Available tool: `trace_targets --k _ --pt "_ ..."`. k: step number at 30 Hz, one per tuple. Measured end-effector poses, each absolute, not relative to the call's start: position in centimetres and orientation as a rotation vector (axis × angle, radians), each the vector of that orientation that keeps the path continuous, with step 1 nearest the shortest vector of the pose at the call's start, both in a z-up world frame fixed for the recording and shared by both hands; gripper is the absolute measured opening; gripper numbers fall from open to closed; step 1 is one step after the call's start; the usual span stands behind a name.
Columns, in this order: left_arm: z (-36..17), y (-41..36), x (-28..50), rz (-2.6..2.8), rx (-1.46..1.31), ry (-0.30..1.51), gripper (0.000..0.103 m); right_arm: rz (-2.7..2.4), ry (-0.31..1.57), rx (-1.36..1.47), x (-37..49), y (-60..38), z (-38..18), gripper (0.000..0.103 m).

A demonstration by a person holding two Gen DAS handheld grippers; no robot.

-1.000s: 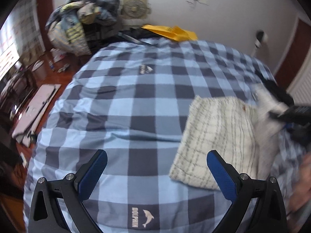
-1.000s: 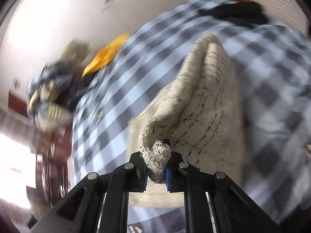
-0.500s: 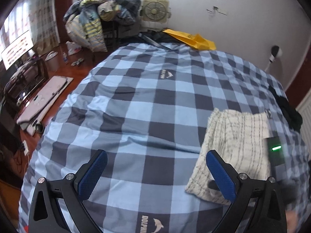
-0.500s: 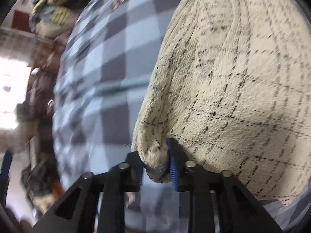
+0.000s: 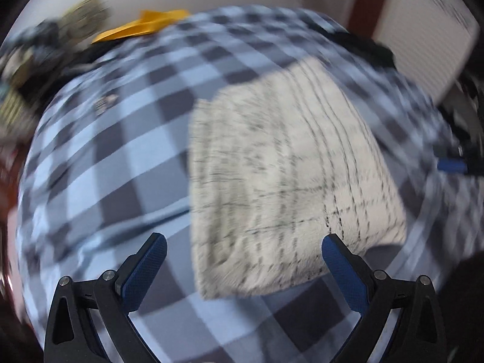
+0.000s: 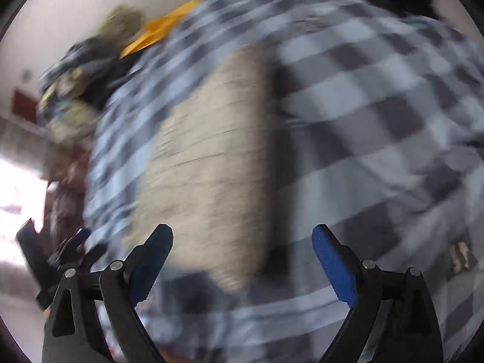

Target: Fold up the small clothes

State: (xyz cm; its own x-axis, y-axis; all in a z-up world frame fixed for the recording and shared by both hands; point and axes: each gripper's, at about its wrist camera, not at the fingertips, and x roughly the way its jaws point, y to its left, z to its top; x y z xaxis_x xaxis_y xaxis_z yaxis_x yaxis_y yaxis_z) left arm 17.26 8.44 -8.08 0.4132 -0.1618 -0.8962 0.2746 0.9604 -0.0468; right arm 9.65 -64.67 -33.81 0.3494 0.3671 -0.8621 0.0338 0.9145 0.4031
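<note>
A cream knit garment with thin black check lines (image 5: 287, 175) lies folded flat on the blue-and-grey checked bedspread (image 5: 121, 157). My left gripper (image 5: 243, 245) hovers open over its near edge, nothing pinched between the blue pads. In the right wrist view the same garment (image 6: 211, 157) is a blurred cream block. My right gripper (image 6: 242, 236) stands over its near end with the jaws opening wide and no cloth pressed between the pads. The right gripper's blue tip (image 5: 450, 165) shows at the right edge of the left wrist view.
A yellow item (image 5: 145, 25) lies at the bed's far edge by the white wall. A heap of clothes (image 6: 81, 84) sits past the far left corner. Dark clothing (image 5: 366, 48) rests at the bed's far right. Both views are motion-blurred.
My right gripper has let go of the cream garment's corner and opened wide. The garment now lies flat. My left gripper swung right and lower, over the garment.
</note>
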Motion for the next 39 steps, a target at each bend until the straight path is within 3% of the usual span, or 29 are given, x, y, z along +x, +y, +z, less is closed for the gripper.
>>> trace_targets --k 7,8,9,10,15,24,32,37,39 --pt "-11.6 8.6 21.5 -0.433 -0.102 1.219 0.099 0.163 1.282 0.498 11.0 -67.5 -37.2 0.092" --pt "-12.1 8.9 21.8 -0.435 -0.135 1.231 0.080 0.157 1.274 0.486 11.4 -67.3 -37.0 0.092" --pt "-12.4 9.2 22.0 -0.432 -0.167 1.239 0.047 0.156 1.268 0.478 11.3 -67.1 -36.7 0.092" --pt "-12.8 9.4 22.1 -0.438 -0.205 1.254 0.038 0.154 1.261 0.469 11.4 -66.9 -36.5 0.092" --pt "-12.1 9.4 21.6 -0.500 -0.273 1.245 0.012 0.150 1.249 0.455 11.9 -66.8 -37.7 0.092" --pt "-6.6 11.4 19.9 -0.533 -0.380 1.105 0.008 0.123 1.220 0.440 11.7 -67.0 -37.7 0.092" --pt "-7.5 17.4 19.3 -0.406 -0.562 1.094 0.007 0.156 1.207 0.451 11.5 -66.7 -37.3 0.092" --pt "-12.1 15.9 19.7 -0.275 -0.474 1.197 0.008 0.193 1.250 0.428 11.7 -65.6 -38.1 0.092" --pt "-12.8 15.4 20.0 -0.250 -0.444 1.210 0.015 0.224 1.306 0.387 12.0 -64.4 -39.1 0.092"
